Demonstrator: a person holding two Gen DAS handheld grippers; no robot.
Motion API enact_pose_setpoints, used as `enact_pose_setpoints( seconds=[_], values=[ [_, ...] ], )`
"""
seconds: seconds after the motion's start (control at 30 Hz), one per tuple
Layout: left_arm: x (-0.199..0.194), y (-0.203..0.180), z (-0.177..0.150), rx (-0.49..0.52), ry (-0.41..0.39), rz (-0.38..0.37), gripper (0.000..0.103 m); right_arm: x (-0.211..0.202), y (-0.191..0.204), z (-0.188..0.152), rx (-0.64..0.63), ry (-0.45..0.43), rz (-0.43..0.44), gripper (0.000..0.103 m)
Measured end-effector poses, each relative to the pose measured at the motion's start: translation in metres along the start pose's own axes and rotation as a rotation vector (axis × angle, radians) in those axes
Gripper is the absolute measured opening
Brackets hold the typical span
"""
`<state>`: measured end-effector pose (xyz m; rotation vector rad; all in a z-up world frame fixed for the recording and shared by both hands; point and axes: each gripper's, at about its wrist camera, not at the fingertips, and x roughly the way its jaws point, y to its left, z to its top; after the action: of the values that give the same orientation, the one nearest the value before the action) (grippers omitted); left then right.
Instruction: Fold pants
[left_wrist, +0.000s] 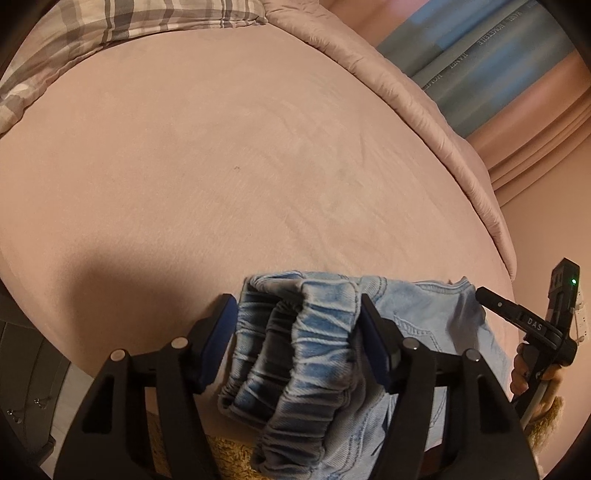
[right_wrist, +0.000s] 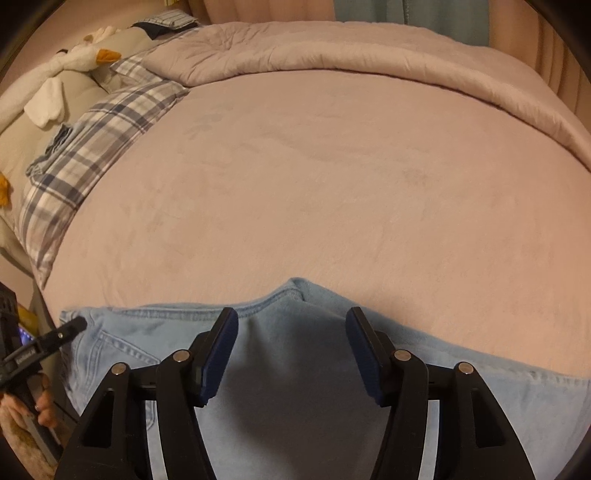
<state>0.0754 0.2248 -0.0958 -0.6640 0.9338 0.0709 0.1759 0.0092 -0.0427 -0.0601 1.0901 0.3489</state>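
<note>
The pants (left_wrist: 413, 325), light blue denim, lie at the near edge of the bed (left_wrist: 240, 166), on its pink sheet. The left gripper (left_wrist: 297, 332) stands over the gathered elastic waistband (left_wrist: 291, 350), which is bunched up between its two blue pads; the right pad rests against the fabric, while a narrow gap shows beside the left pad, so a firm grasp cannot be confirmed. The right gripper (right_wrist: 291, 347) stands above a raised fold of the pants (right_wrist: 288, 369), jaws spread apart, with cloth below and between the pads but no pad pressing on it: released. In the left wrist view, the right gripper (left_wrist: 517, 321) appears at the right edge, past the pants, with the hand (left_wrist: 524, 369) on its handle. In the right wrist view, the left gripper (right_wrist: 48, 339) appears at the left edge, its tip over the pocket corner of the pants. A plaid pillow (right_wrist: 92, 147) lies at the left of the bed, and a folded quilt (right_wrist: 332, 48) runs along the far side.
</note>
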Motion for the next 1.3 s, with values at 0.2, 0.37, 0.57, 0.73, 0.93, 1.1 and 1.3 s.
enact_pose_setpoints(
  seconds=[0.2, 0.37, 0.57, 0.73, 0.93, 1.1, 1.3],
  values=[
    [-0.006, -0.003, -0.001, 0.046, -0.042, 0.026, 0.050, 0.024, 0.003, 0.000, -0.058, 0.073, 0.008, 0.060],
    [-0.002, -0.011, 0.001, 0.086, -0.088, 0.063, 0.042, 0.031, 0.008, 0.001, -0.089, 0.055, 0.057, 0.012],
    [0.008, -0.012, 0.009, 0.089, -0.088, 0.086, 0.040, 0.007, 0.007, 0.014, -0.014, -0.047, 0.093, 0.007],
    [0.012, -0.012, 0.011, 0.104, -0.072, 0.120, 0.045, 0.039, 0.008, 0.009, 0.002, 0.008, 0.046, 0.006],
    [0.006, -0.003, 0.013, 0.014, -0.040, 0.068, 0.052, 0.049, 0.018, 0.012, -0.022, -0.007, -0.036, 0.005],
    [-0.019, -0.018, 0.010, 0.025, -0.069, 0.079, 0.050, 0.045, 0.016, 0.011, -0.035, -0.020, -0.047, 0.005],
    [-0.068, -0.041, -0.001, 0.049, -0.173, 0.022, 0.071, 0.009, 0.008, 0.003, -0.061, -0.101, -0.141, 0.050]
  ],
)
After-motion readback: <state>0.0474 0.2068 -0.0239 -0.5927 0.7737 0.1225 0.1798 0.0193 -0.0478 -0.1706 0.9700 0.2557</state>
